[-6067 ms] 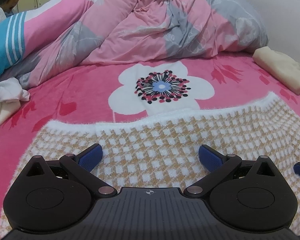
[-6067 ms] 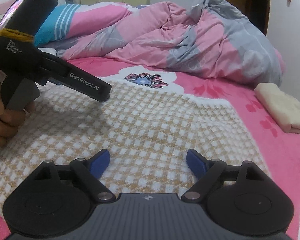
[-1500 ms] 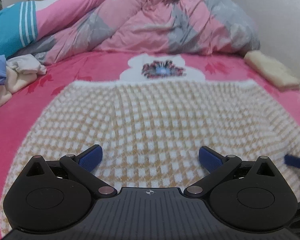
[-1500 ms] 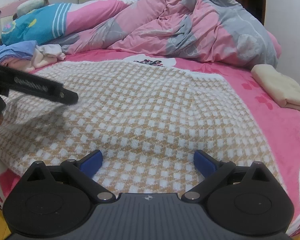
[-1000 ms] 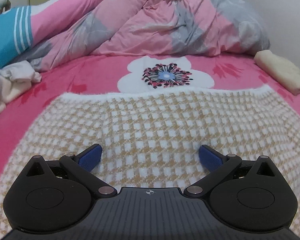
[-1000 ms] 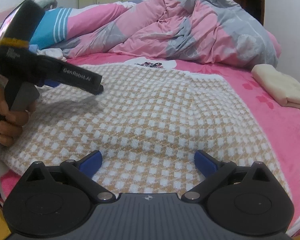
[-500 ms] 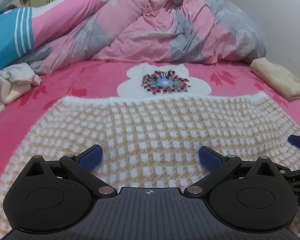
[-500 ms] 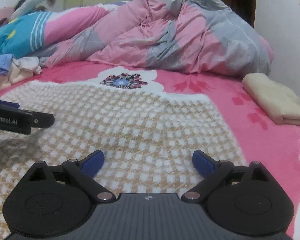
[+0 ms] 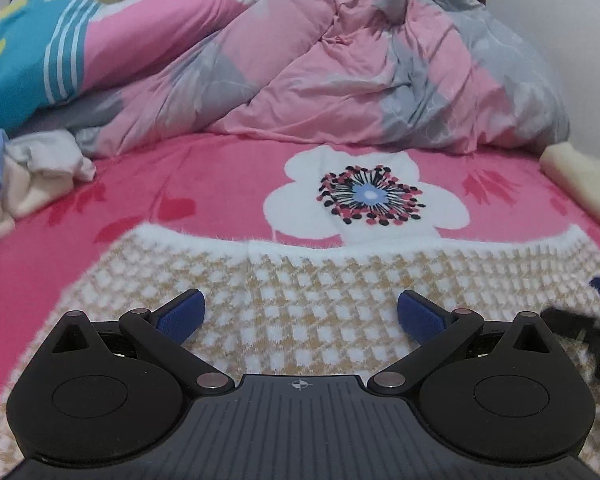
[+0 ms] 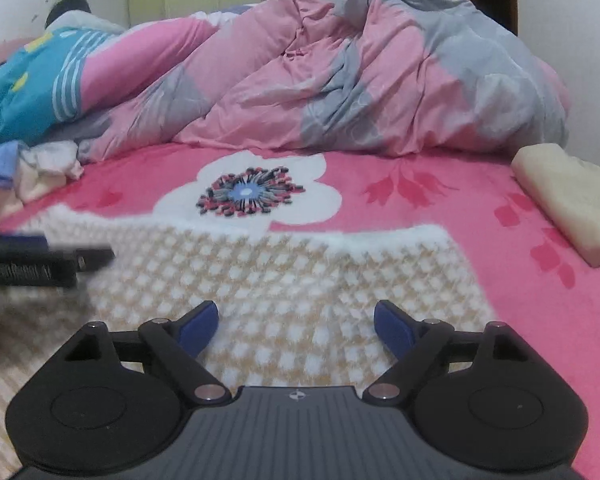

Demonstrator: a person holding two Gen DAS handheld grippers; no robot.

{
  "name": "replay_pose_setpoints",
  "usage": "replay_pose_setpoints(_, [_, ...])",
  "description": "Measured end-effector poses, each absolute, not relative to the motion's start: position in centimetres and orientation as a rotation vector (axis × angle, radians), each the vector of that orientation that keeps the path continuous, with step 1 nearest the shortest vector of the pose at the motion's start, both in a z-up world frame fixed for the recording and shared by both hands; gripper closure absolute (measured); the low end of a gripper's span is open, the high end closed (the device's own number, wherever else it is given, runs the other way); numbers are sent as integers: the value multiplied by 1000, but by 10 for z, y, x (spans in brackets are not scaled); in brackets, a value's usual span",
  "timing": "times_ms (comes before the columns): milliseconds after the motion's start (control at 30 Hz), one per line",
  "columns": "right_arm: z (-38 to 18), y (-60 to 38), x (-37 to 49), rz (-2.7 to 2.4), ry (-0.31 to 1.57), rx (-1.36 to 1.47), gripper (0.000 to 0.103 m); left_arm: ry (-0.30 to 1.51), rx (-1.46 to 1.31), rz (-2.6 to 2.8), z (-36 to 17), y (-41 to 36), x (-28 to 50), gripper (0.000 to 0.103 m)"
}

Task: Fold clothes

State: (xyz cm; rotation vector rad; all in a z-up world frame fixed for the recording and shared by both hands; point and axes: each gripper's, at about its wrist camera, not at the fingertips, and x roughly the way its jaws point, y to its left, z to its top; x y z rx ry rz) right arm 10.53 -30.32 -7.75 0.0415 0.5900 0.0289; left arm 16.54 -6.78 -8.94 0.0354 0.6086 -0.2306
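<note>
Our left gripper [image 9: 298,312] stays spread, our right gripper [image 10: 296,326] is closing (nothing pinched) over the sweater [image 10: 284,280] at the bed's [image 10: 520,300] near edge; we should pinch matching corners evenly

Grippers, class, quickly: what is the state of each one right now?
Left gripper: open, holding nothing, over the checked garment.
Right gripper: jaws closing, nothing gripped; the garment lies beneath them.
</note>
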Motion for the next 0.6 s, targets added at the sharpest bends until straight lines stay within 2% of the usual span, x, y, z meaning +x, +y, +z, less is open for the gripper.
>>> replay_pose_setpoints(67, [-72,-301,108,42,554,32,15,601,29,-232,-91,-67,163,0])
replay_pose_setpoints(133, [-73,-297,114,51,538,14,10,593,29,-231,-92,-68,162,0])
replay_pose_setpoints(200, [-96,-297,129,53,605,6,9,594,37,-229,-93,-70,163,0])
replay_pose_setpoints(600, [-94,-308,129,83,595,81,8,588,18,-231,-93,-69,164,0])
